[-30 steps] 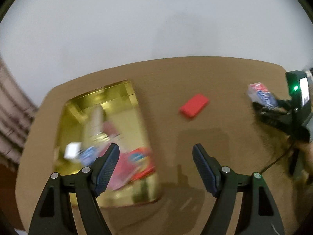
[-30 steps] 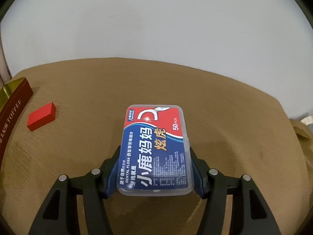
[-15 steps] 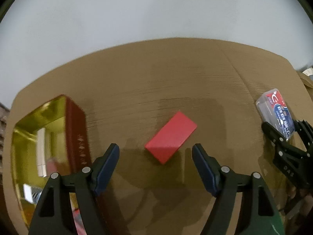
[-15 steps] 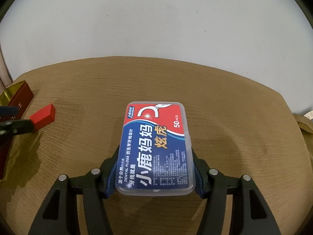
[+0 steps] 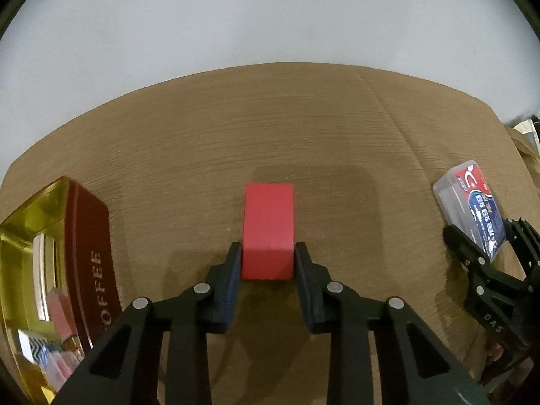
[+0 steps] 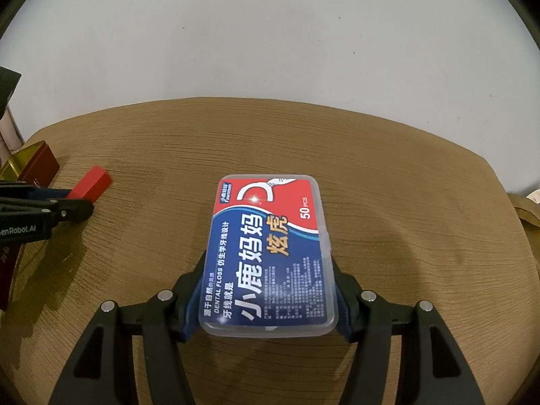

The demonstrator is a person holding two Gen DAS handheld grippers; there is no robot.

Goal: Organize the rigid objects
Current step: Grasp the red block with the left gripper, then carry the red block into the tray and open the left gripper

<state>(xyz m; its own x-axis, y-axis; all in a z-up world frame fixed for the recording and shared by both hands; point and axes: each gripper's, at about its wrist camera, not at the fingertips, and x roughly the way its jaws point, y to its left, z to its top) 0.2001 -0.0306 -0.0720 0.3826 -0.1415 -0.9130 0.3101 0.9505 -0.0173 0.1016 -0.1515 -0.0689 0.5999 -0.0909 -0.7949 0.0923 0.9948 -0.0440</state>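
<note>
Left wrist: tongs [image 5: 268, 260] (just closing) on red block [image 5: 268, 222]

Both wrist views steep, close; share table [image 5: 303, 128].

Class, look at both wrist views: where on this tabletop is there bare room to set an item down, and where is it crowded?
Bare brown tabletop runs along the far edge, and between the red rectangular block and the clear plastic dental floss box. It is crowded at the left, where the left gripper, shut on the block, sits beside the open gold-lined tin. The right gripper holds the floss box.
</note>
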